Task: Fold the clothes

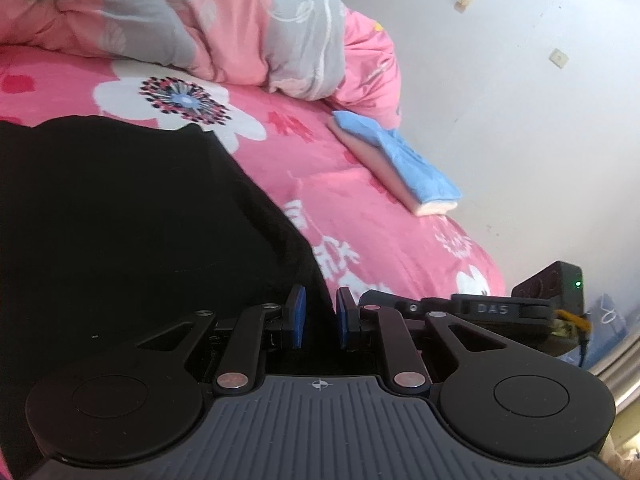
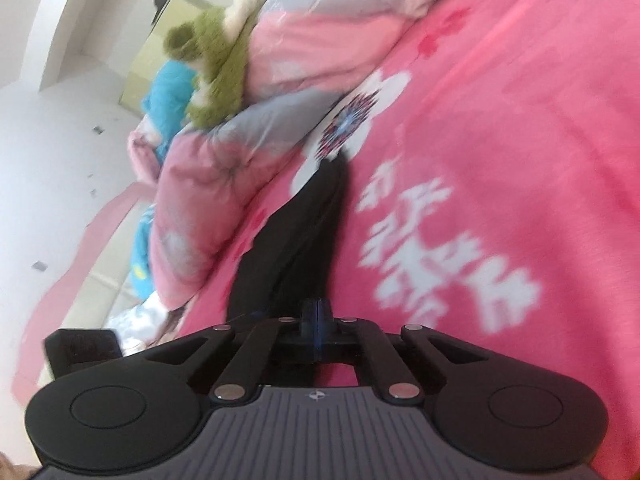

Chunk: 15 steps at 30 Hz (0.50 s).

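Pink floral bed (image 1: pixel 360 208) — white wall (image 1: pixel 520 100) beside.

Ahead of me spreads a pink floral bedsheet (image 1: pixel 360 208); at eleven o'clock a pink-and-grey quilt (image 1: pixel 248 40) lies bunched; at one o'clock a folded blue towel (image 1: pixel 404 160); a green plush toy (image 2: pixel 212 80) tops the quilt.
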{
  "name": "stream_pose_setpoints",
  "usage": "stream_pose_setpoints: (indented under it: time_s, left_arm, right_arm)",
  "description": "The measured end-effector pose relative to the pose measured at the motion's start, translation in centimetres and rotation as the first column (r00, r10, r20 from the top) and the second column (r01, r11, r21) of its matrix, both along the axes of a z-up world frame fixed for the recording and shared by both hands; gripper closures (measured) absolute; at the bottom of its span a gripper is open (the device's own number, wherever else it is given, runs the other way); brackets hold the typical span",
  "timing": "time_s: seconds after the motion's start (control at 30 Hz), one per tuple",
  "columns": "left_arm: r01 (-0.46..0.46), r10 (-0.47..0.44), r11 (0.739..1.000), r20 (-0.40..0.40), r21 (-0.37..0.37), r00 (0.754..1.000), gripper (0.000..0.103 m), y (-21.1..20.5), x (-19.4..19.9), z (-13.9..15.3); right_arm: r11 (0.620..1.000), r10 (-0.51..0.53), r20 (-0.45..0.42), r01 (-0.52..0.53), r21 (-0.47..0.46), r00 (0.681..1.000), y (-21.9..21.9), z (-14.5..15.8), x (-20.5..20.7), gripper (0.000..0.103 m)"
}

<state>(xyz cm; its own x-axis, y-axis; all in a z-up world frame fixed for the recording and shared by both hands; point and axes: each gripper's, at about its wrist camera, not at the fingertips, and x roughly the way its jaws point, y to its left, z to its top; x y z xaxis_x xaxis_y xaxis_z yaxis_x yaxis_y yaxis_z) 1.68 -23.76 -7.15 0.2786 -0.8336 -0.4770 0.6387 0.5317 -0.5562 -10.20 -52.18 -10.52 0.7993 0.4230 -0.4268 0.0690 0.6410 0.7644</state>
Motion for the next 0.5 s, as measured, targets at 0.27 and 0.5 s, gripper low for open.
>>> stream_pose_setpoints:
  time_s: [0.27,0.5]
  left_arm:
    - [0.012,-0.012,1.0,0.012,-0.01,1.0,0.088,-1.0,-0.3,0.8]
    - [-0.004,0.005,0.999,0.03,-0.046,1.0,0.088,-0.4,-0.6,2.0]
  right_arm:
    - [0.993,0.041,0.017,-0.039,-0.107,0.999,0.4,1.0,-0.9,0.101]
    - [0.987,0.048,0.095,-0.032,-0.159,0.994,0.8,2.7,-2.9,0.062]
